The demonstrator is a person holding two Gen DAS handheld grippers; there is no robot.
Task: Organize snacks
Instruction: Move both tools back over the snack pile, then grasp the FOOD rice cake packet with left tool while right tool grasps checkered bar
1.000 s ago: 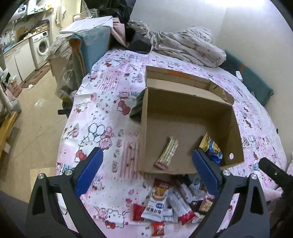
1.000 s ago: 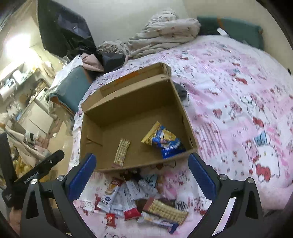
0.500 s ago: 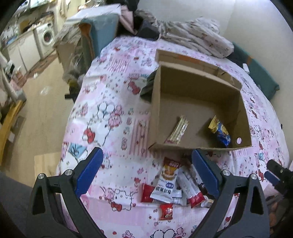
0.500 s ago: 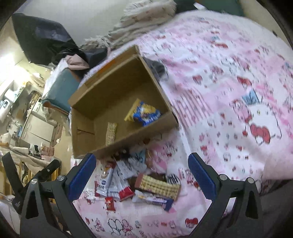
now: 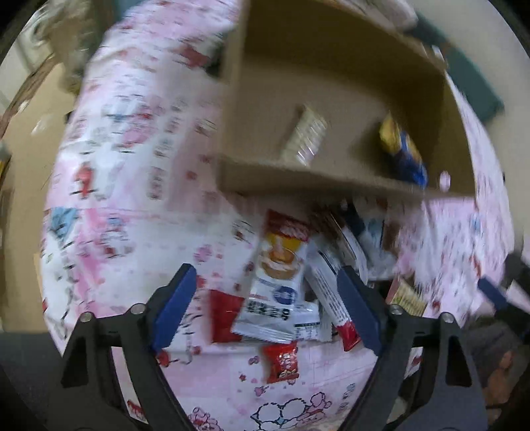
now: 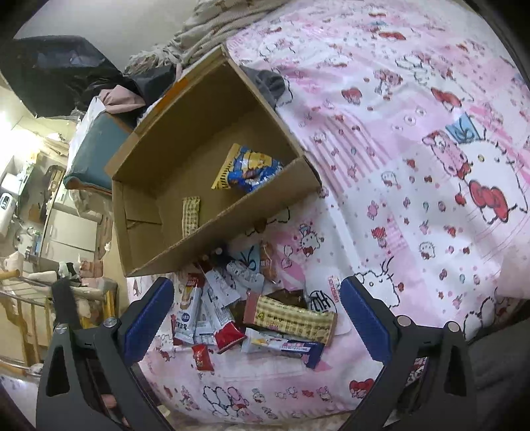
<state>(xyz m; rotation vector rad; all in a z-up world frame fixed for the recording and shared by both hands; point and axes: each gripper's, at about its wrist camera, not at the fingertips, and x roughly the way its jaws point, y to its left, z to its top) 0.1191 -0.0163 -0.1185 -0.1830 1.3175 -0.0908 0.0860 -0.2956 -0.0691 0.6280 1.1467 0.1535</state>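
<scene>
An open cardboard box (image 6: 212, 109) (image 5: 331, 56) lies on the pink patterned bed. Inside it are a checkered wafer bar (image 6: 190, 215) (image 5: 304, 139) and a blue and yellow chip bag (image 6: 248, 169) (image 5: 402, 151). A pile of snack packets lies in front of the box: a white and red sachet (image 5: 281, 281) (image 6: 187, 308), a long checkered wafer bar (image 6: 290, 318), a small red candy (image 5: 281, 361) (image 6: 202, 356). My left gripper (image 5: 265, 308) is open just above the sachet. My right gripper (image 6: 255, 318) is open above the pile. Both are empty.
The bed sheet (image 6: 414, 165) stretches wide to the right. Crumpled bedding (image 6: 212, 30) and dark clothes (image 6: 66, 73) lie behind the box. The floor and furniture (image 6: 43, 212) are off the bed's left edge. The left wrist view is blurred by motion.
Both grippers have moved down and closer to the snack pile. The left one moved fast and now hangs right over the white and red sachet. Both stay open.
</scene>
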